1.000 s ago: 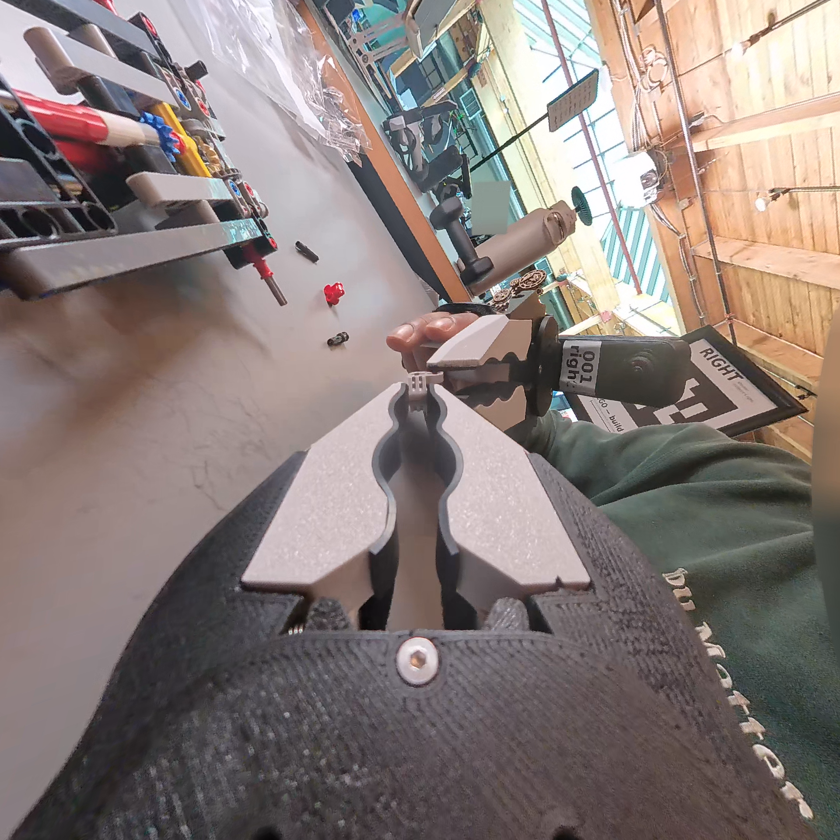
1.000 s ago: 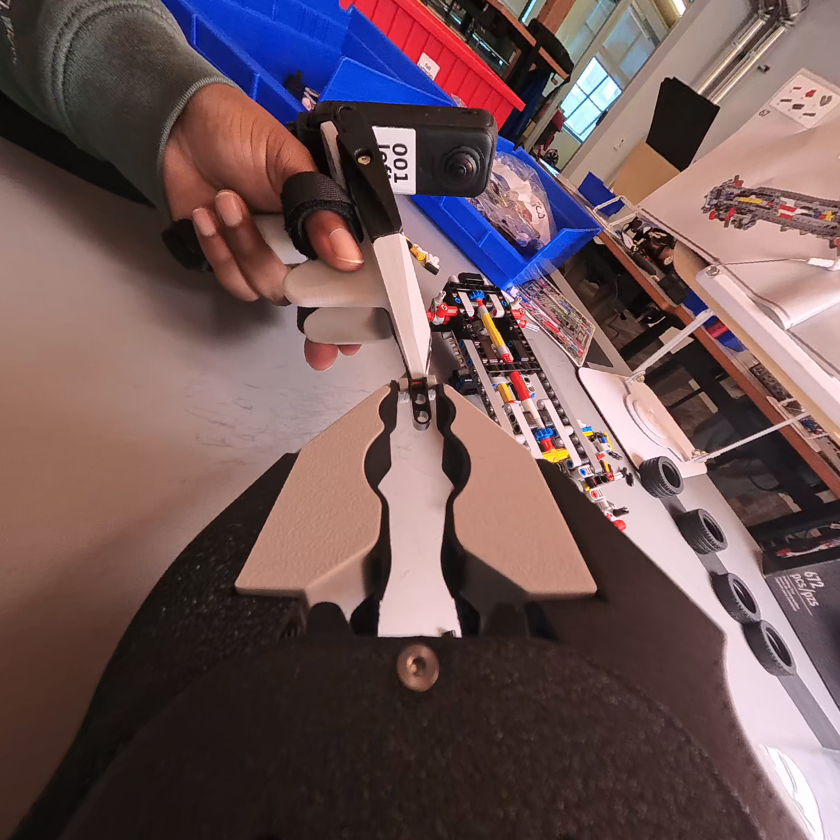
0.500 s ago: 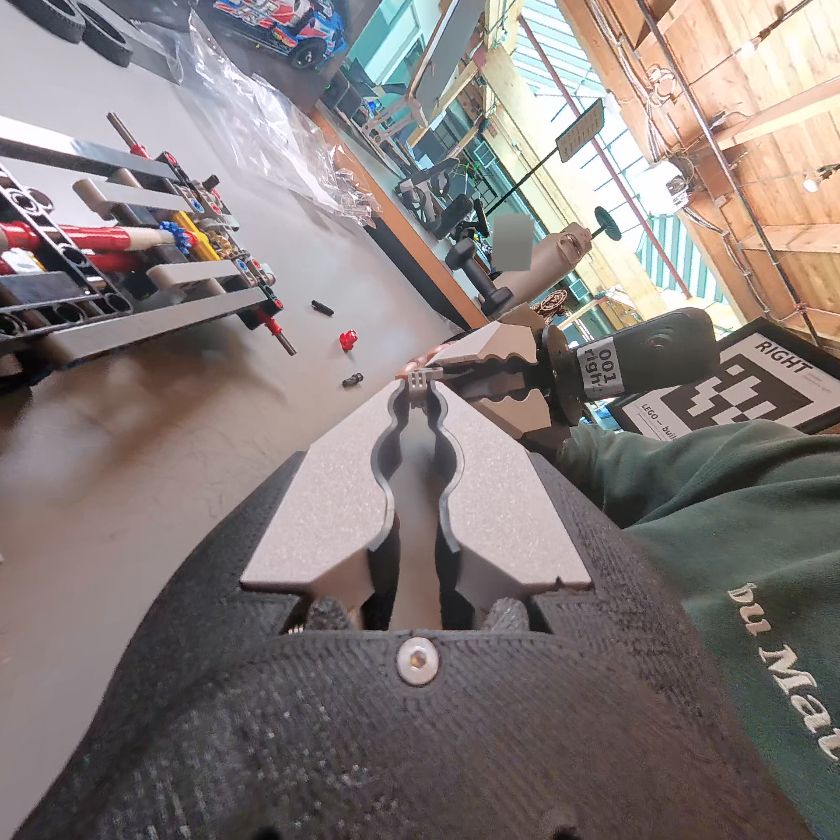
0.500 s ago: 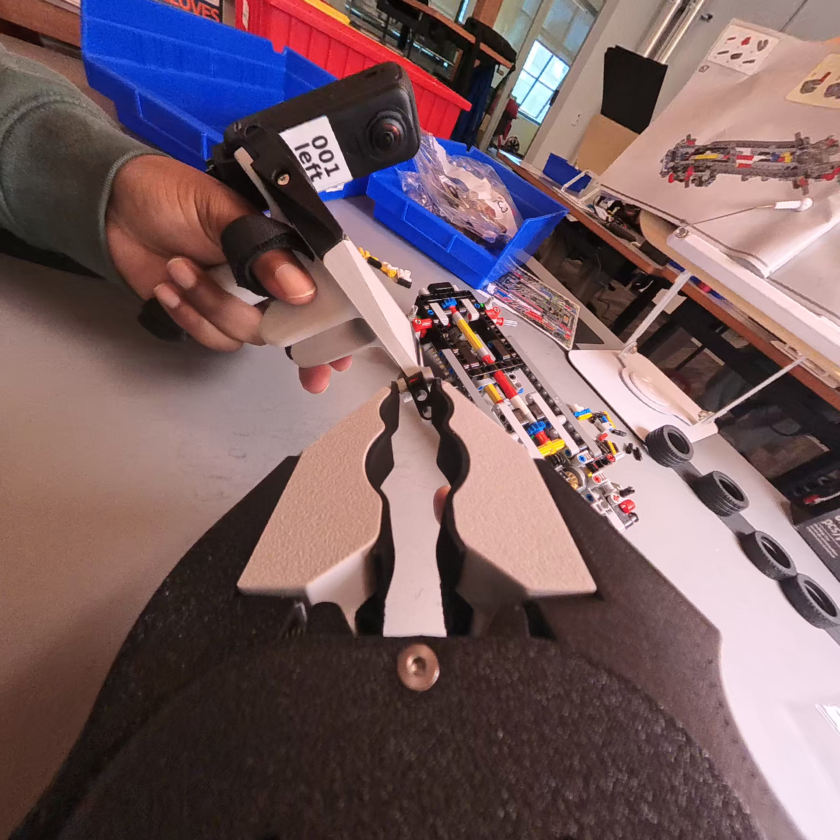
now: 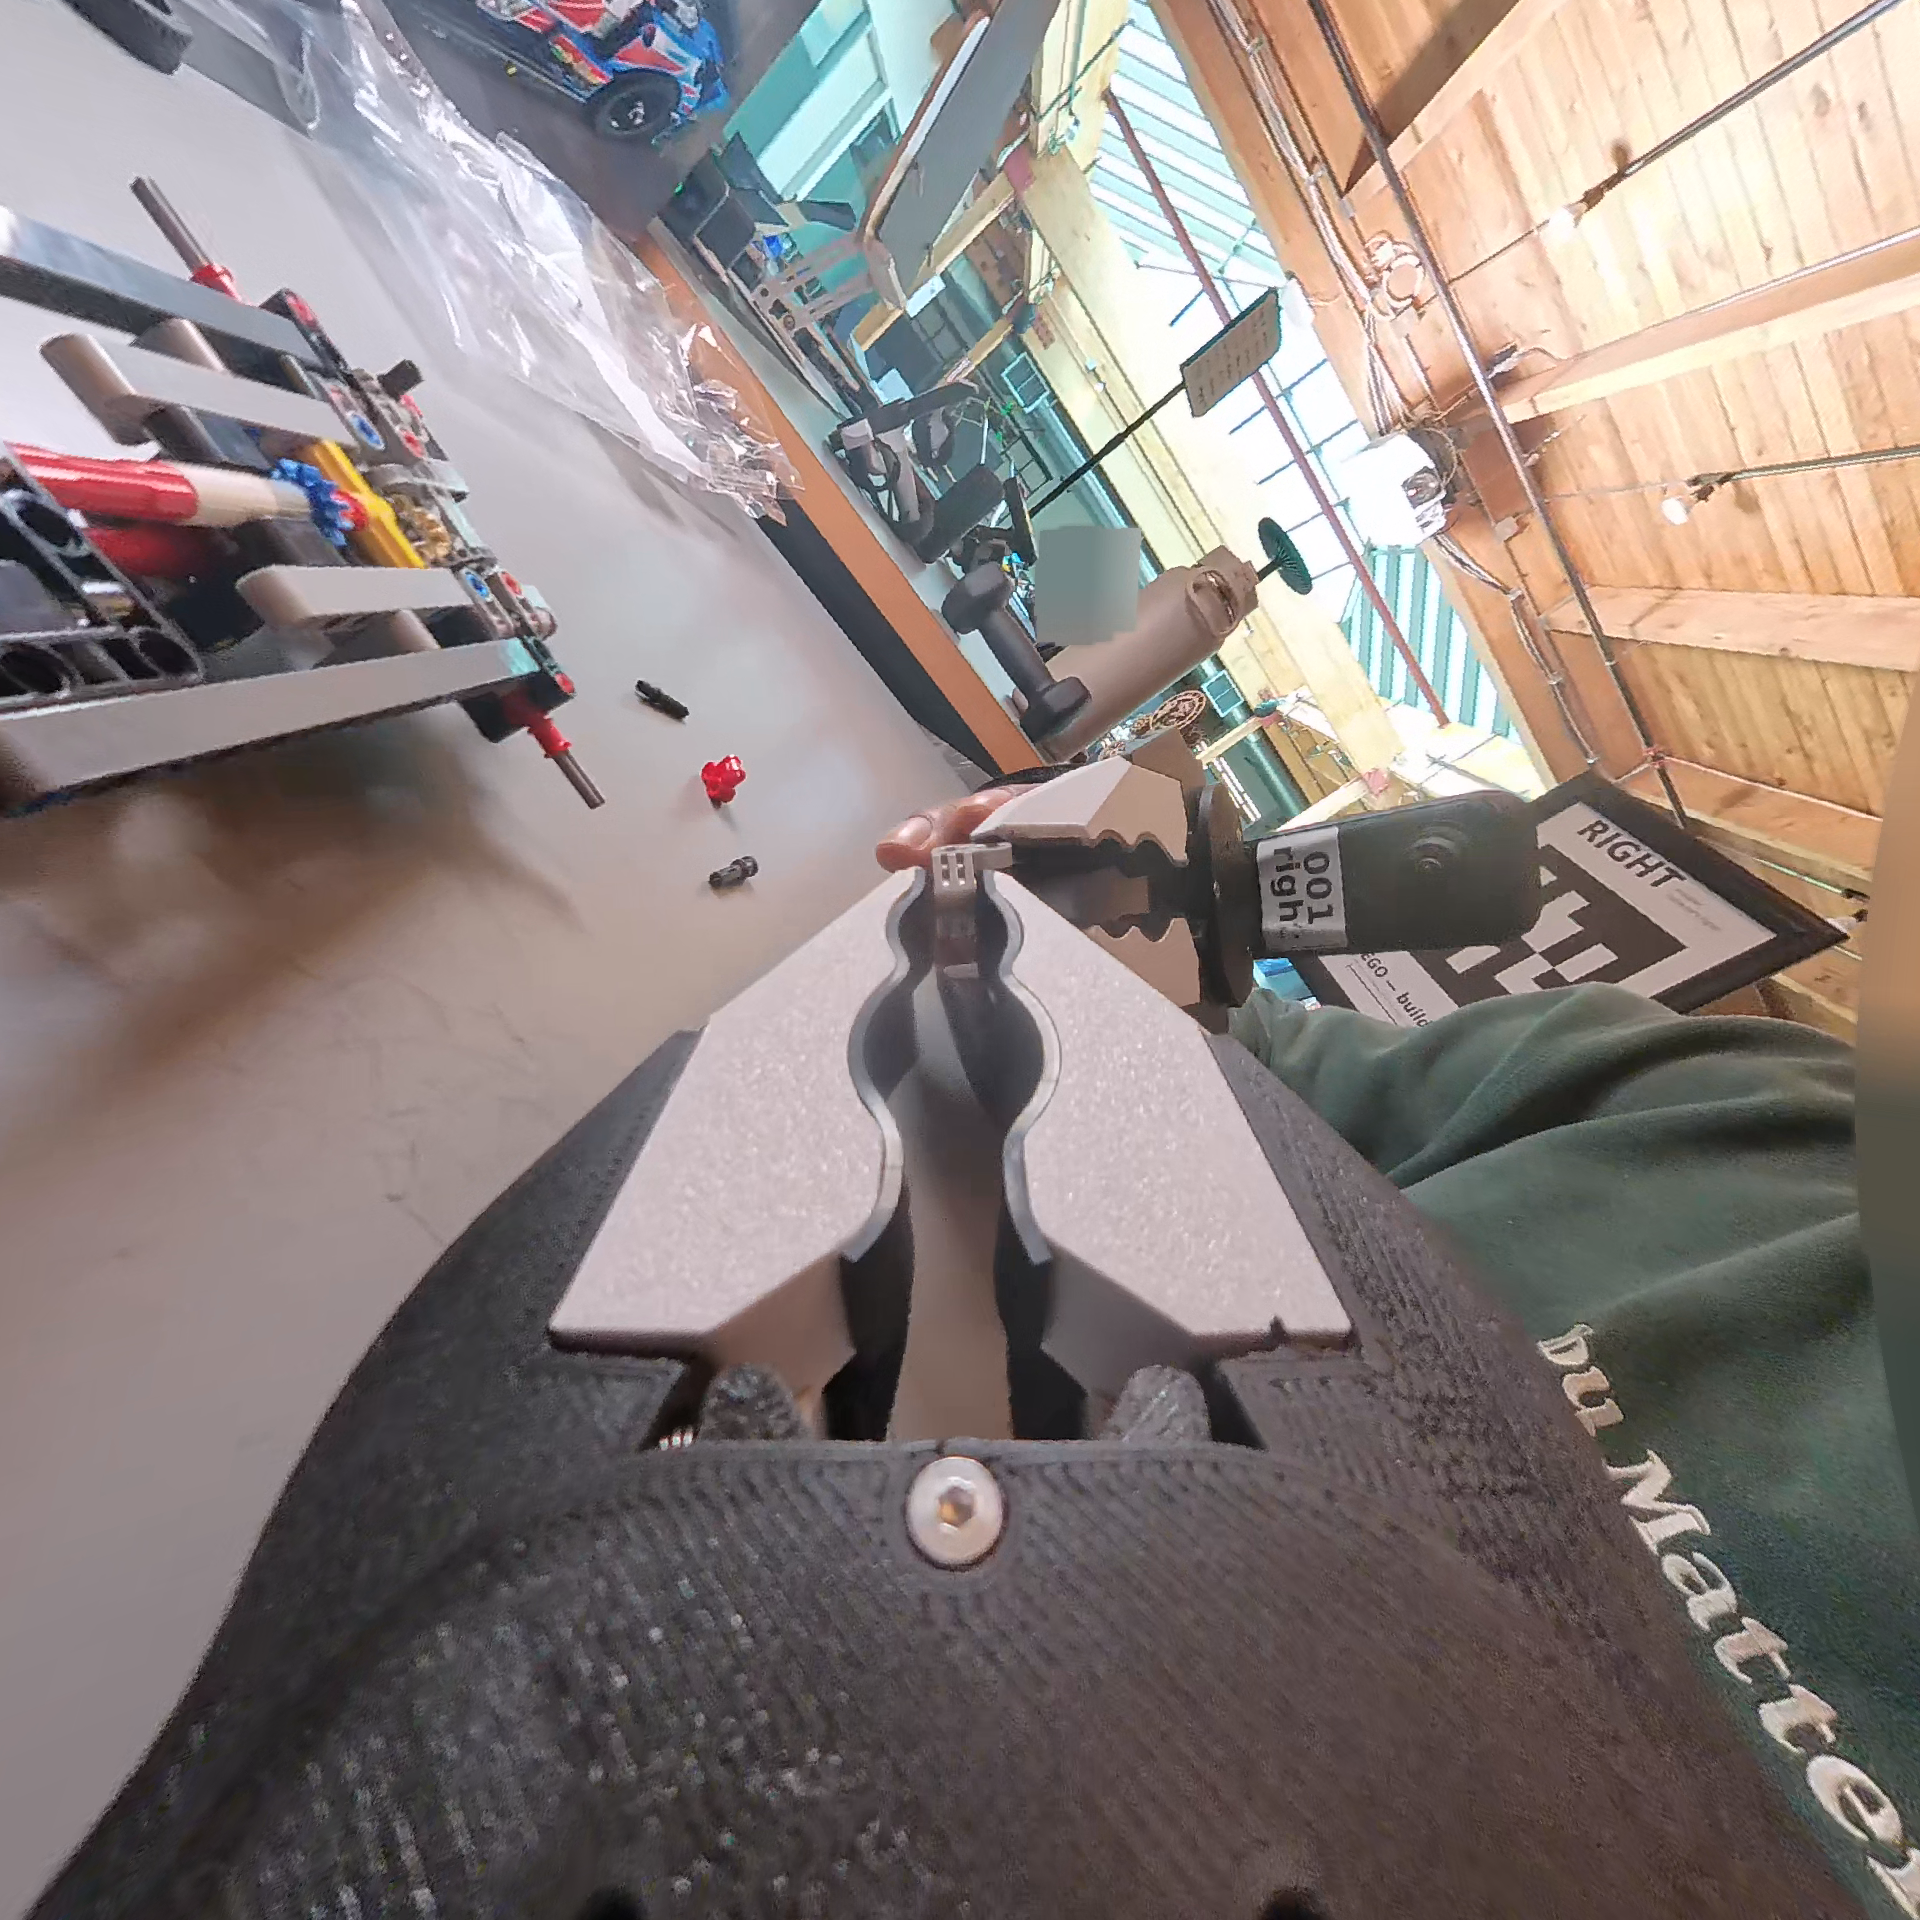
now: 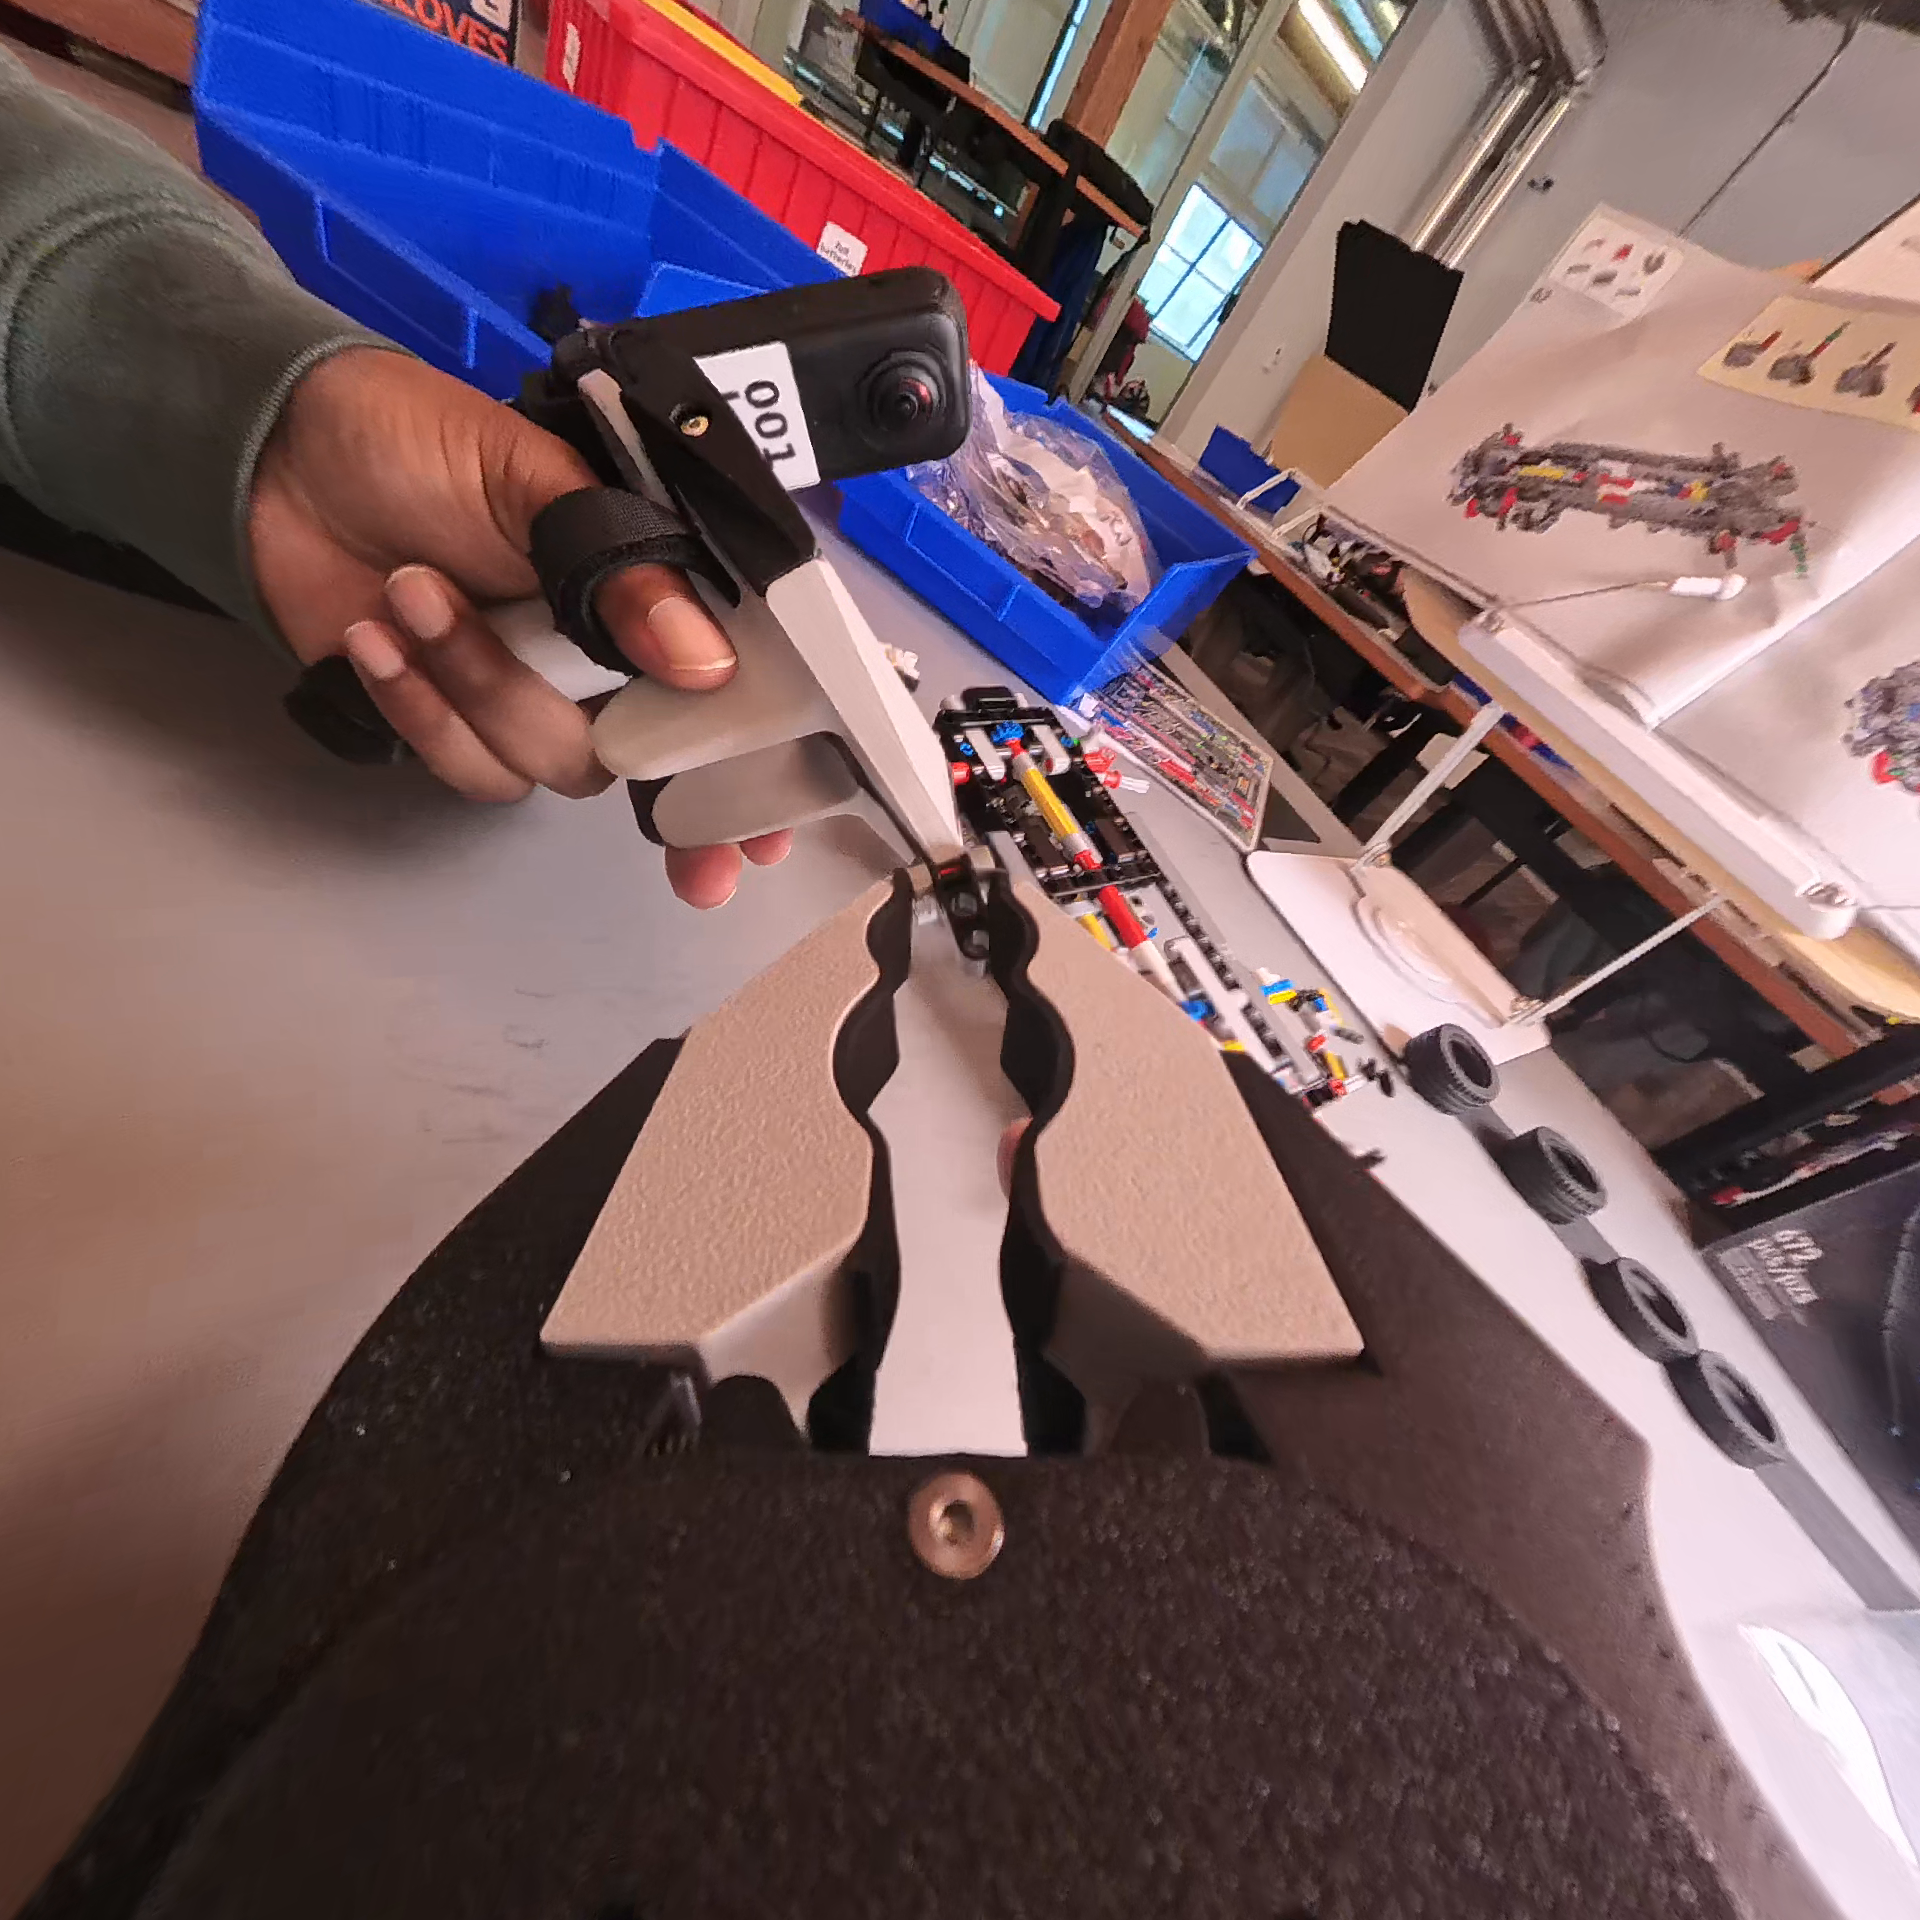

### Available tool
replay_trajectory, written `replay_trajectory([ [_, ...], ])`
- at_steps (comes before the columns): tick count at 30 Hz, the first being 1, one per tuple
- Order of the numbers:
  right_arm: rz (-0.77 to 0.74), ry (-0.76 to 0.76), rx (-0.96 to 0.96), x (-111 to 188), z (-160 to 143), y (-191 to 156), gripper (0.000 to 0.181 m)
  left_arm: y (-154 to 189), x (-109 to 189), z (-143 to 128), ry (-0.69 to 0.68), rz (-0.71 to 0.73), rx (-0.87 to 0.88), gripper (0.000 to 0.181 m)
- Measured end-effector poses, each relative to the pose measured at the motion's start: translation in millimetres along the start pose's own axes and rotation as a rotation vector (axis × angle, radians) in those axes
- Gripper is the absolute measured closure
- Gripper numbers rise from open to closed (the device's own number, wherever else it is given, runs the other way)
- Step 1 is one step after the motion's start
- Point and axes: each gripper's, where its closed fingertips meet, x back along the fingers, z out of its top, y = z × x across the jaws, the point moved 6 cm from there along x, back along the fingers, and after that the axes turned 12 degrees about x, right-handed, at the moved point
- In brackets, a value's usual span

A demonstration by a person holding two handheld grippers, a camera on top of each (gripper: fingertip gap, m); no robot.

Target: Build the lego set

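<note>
I hold my left gripper [image 5: 961,883] and right gripper [image 6: 951,904] tip to tip above the grey desk [image 5: 312,1039], jaws of both clenched on one small grey lego connector [image 5: 958,864]; each camera carries a white label, and the lego chassis [image 6: 1049,810] lies just behind.

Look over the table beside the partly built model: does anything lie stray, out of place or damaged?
Three small pieces lie loose on the table, apart from the partly built model: a black pin, a red piece and a second black pin. Nothing looks damaged.
</note>
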Motion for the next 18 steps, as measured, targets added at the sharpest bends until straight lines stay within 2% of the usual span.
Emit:
replay_trajectory([
  [18, -0.144, 0.008, 0.4, 13, 18, -7, 0.171, 14, -2, -3, -0.023, -0.146, 0.023, 0.175],
])
